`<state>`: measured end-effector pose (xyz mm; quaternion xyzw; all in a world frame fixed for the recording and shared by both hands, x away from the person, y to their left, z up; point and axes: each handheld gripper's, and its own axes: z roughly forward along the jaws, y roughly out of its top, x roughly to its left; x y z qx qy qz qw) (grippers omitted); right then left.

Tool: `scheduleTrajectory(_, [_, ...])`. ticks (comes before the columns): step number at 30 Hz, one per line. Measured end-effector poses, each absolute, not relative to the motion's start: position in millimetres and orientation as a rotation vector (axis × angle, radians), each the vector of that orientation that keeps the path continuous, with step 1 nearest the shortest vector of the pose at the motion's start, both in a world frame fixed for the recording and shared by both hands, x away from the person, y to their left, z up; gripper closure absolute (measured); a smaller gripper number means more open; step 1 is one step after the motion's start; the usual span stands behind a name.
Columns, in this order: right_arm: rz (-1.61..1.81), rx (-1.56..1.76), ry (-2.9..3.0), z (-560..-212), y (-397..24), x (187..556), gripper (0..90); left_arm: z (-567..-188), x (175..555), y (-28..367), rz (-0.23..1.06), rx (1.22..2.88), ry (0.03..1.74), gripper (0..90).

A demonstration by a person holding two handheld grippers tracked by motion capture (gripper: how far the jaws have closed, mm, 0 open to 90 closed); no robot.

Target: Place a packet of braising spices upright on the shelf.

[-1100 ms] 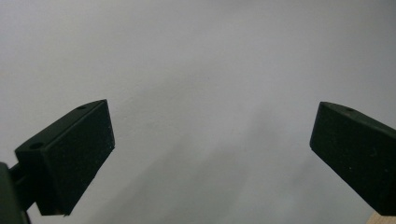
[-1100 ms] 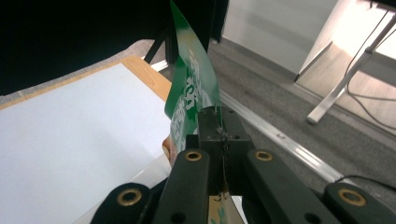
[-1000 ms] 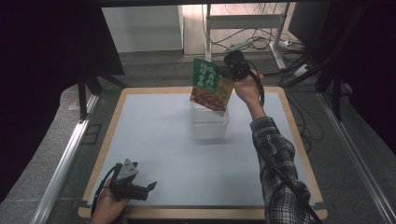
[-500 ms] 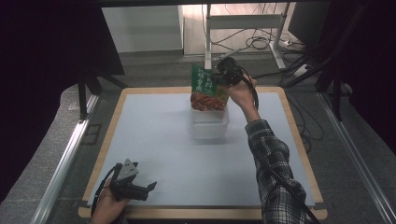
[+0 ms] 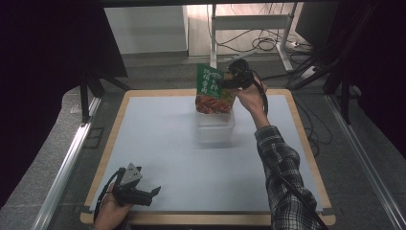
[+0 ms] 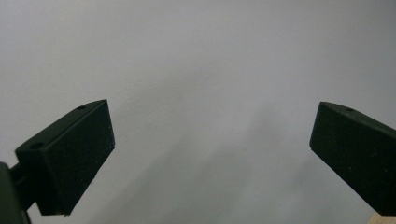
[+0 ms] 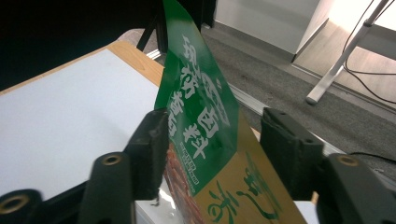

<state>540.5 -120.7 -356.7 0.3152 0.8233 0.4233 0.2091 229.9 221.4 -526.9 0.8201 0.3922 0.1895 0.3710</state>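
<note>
**Packet released into tub, upright and unsupported**

The green packet point(image 5: 213, 91) stands upright in the clear tub point(image 5: 215, 125) at the far middle of the counter point(image 5: 158, 139). The right tongs point(image 5: 226, 85) have just been opening; their jaws stand apart on either side of the packet, the left pad close against it, the right pad clear.

The left tongs point(image 5: 152, 192) rest at the near left corner, jaws apart and empty.

Risk: the tall packet may tip over the tub's low rim, or a withdrawing jaw may snag and drag it. Nothing else stands nearby on the counter.
</note>
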Motion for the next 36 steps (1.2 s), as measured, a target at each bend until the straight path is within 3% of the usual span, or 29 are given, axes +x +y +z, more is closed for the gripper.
scheduleTrajectory(15, [1.237, 0.881, 2.272, -339, -127, 537, 18.7, -527, 230, 221, 0.491, 2.11, 1.002, 0.0])
scheduleTrajectory(36, [1.317, 0.97, 2.255, -324, -153, 520, 4.0, -527, 230, 220, 0.491, 2.117, 1.002, 0.1])
